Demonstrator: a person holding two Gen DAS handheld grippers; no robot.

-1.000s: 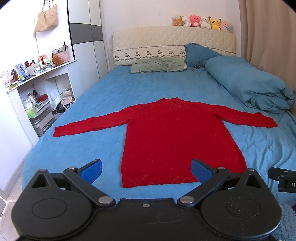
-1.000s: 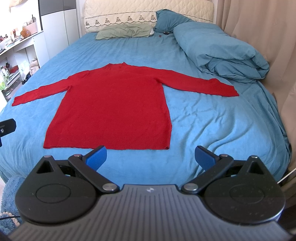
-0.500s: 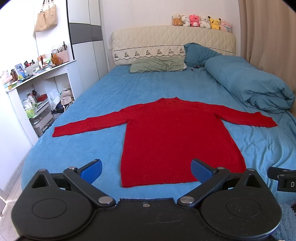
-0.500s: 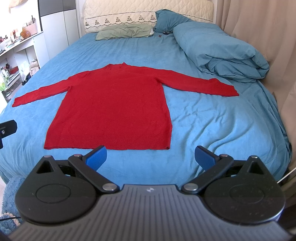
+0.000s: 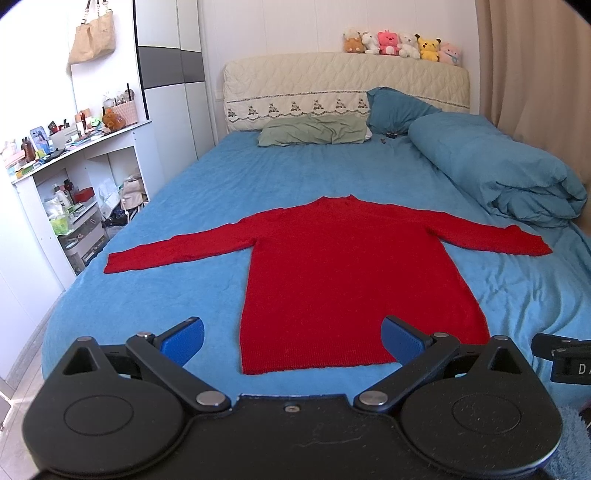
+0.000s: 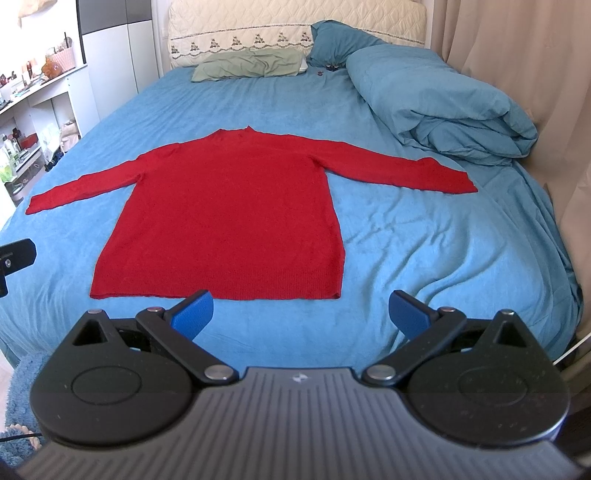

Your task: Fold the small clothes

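Left hand-held gripper (image 5: 291, 338): nearest the lens in the left wrist view, jaws spread wide, blue pads bare, holding nothing; it hangs over the foot edge of the bed, and between its fingers shows the sweater's bottom hem.
Right hand-held gripper (image 6: 301, 312): jaws likewise spread wide with nothing between them, at the foot of the bed; its left pad overlaps the hem in the right wrist view, though whether it touches the fabric cannot be told.
Red sweater (image 5: 343, 273) (image 6: 229, 210): lies flat on the bed, unfolded, hem toward the grippers, collar toward the headboard, both long sleeves stretched out to the sides.
Left sleeve (image 5: 173, 251): reaches toward the bed's left edge, cuff lying near that edge.
Right sleeve (image 6: 399, 170): runs out to the right, cuff ending near the rolled duvet.
Blue bedsheet (image 5: 192, 295) (image 6: 424, 251): covers the bed, lightly creased on the right side.
Blue duvet (image 5: 495, 173) (image 6: 436, 103): bundled along the right side of the bed, past the sleeve.
Green pillow (image 5: 314, 129) (image 6: 251, 64): rests flat at the head of the bed, a blue pillow (image 5: 395, 109) beside it.
Headboard (image 5: 343, 85): cream, quilted, with a row of plush toys (image 5: 402, 46) on top.
White shelf unit (image 5: 74, 177): stands left of the bed, crowded with bottles and small items.
Beige handbag (image 5: 92, 35): hangs on the wall above the shelf.
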